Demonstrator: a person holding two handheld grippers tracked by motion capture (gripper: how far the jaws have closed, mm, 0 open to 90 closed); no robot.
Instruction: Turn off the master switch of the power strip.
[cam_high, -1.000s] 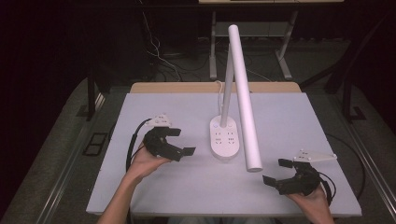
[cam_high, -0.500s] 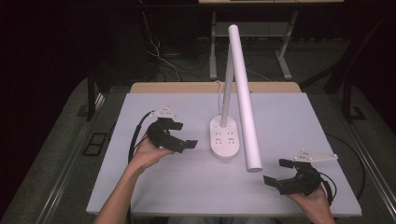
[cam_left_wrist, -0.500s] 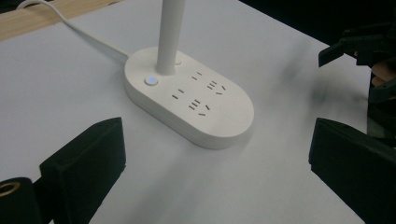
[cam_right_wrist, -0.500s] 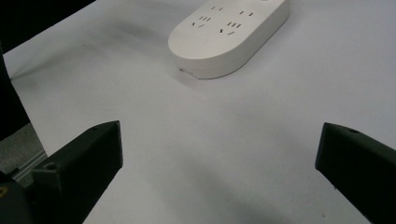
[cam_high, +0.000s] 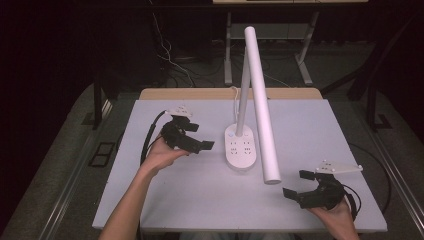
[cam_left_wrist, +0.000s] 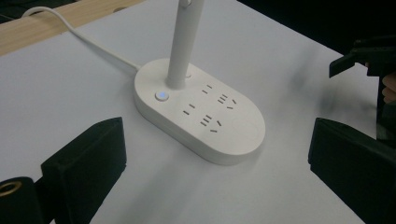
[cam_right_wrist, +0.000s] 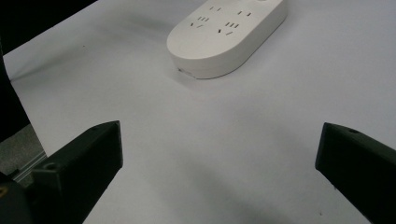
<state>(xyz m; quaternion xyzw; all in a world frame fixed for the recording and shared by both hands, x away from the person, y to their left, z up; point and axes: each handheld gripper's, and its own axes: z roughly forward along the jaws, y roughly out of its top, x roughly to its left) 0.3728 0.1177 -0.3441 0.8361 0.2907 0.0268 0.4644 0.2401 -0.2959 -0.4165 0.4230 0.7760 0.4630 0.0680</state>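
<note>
The left hand (cam_high: 159, 155) comes in from the table's (cam_high: 165, 200) near edge, forearm angled toward the middle, and holds the left gripper (cam_high: 202, 142) above the left half of the table, pointing right at the lamp base (cam_high: 242, 148). Its jaws stand wide apart with nothing between them; in the left gripper view (cam_left_wrist: 217, 154) they frame the base, which lies just ahead of them, not touching. The right hand (cam_high: 334, 210) sits by the table's near right corner, holding the right gripper (cam_high: 300, 185) low over the surface, pointing left toward the middle. Its jaws are also spread wide and hold nothing; the right gripper view (cam_right_wrist: 217, 158) shows bare table between them and the base (cam_right_wrist: 228, 33) well ahead. There is one lamp: its oval white base stands near the table's middle, slightly toward the far edge, with a thin stem (cam_high: 243, 100) rising from it and a long white tube head (cam_high: 261, 105) slanting down toward the near right. The base carries four socket groups and one small lit blue button (cam_left_wrist: 161, 96) beside the stem. One white cord (cam_left_wrist: 84, 39) runs from the base to the far edge. Two grippers, two hands
</note>
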